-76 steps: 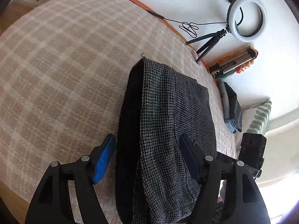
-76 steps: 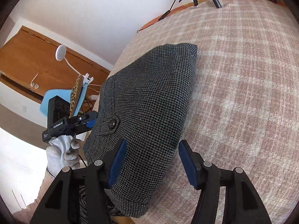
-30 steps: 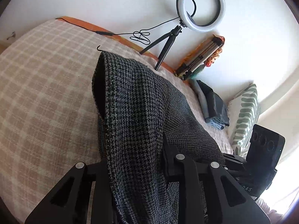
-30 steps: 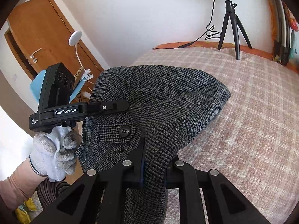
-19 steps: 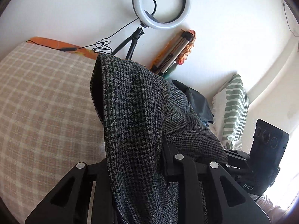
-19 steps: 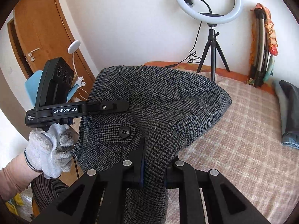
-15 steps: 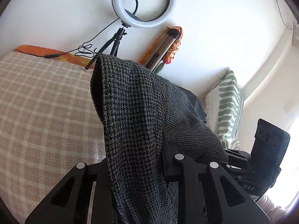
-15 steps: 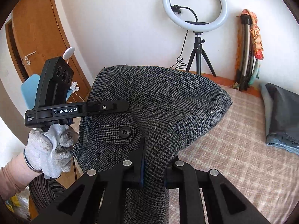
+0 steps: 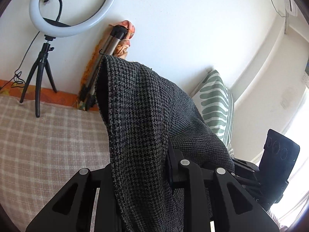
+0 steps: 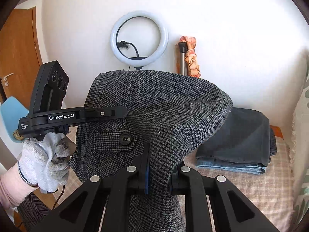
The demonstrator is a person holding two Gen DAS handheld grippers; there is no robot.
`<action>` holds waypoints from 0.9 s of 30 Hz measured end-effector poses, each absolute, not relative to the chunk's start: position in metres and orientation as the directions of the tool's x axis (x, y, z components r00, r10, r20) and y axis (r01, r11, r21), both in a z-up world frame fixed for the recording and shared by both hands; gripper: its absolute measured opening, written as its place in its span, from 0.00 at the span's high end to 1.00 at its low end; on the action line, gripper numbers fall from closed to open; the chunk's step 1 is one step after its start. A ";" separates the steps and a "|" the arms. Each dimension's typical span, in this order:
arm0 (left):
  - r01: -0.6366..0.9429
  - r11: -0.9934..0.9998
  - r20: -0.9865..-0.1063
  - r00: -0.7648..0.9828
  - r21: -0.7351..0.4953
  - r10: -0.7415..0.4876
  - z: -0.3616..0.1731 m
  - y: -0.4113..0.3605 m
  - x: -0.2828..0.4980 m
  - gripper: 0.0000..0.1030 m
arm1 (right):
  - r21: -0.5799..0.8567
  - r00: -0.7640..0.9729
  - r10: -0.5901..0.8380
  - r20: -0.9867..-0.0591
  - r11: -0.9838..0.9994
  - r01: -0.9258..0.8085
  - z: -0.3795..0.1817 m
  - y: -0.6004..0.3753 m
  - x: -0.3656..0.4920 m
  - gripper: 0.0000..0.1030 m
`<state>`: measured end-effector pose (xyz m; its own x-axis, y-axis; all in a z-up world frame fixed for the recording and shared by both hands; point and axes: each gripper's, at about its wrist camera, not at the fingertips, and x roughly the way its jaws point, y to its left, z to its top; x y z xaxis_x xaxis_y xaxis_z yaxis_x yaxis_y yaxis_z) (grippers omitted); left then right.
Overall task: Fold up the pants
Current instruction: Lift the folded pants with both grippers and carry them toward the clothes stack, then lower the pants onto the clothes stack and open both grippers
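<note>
A: Both jaws clamped on the folded houndstooth pants (image 10: 154, 106): right gripper (image 10: 158, 176) nearest, left gripper (image 10: 115, 114) at their left edge. Bundle lifted clear of the plaid bedspread (image 9: 48, 139).

B: Best kept level, grips tight, then lowered squarely. Stacked jeans (image 10: 241, 145) far right, ring light (image 10: 139, 38) beyond.

Count, both wrist views:
- houndstooth pants (image 10: 158, 104): 1
- grippers: 2, left gripper (image 9: 139, 162) and right gripper (image 10: 160, 166)
- gloved hand (image 10: 46, 160): 1
- ring light on tripod (image 9: 69, 9): 1
- folded tripods against wall (image 9: 110, 48): 1
- folded jeans (image 10: 241, 145): 1 stack
- striped pillow (image 9: 216, 104): 1
- wooden door (image 10: 17, 54): 1
</note>
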<state>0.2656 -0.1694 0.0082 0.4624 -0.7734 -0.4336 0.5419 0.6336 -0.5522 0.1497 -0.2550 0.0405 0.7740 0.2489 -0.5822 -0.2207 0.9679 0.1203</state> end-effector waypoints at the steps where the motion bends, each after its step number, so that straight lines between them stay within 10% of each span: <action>1: 0.547 0.629 -0.430 0.460 -0.552 -0.777 0.009 -0.180 0.270 0.80 | 0.116 0.780 0.236 -0.579 0.971 -0.208 0.043 -0.265 0.153 0.89; 27: 0.558 0.659 -0.518 0.414 -0.505 -0.748 -0.026 -0.356 0.429 0.81 | 0.258 0.758 0.271 -0.593 0.956 -0.140 -0.007 -0.457 0.299 0.89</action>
<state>0.4289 -0.3556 -0.0255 0.4144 -0.7481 -0.5183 0.5576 0.6588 -0.5050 0.2991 -0.4574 -0.0072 0.7582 0.2710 -0.5931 -0.1397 0.9559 0.2582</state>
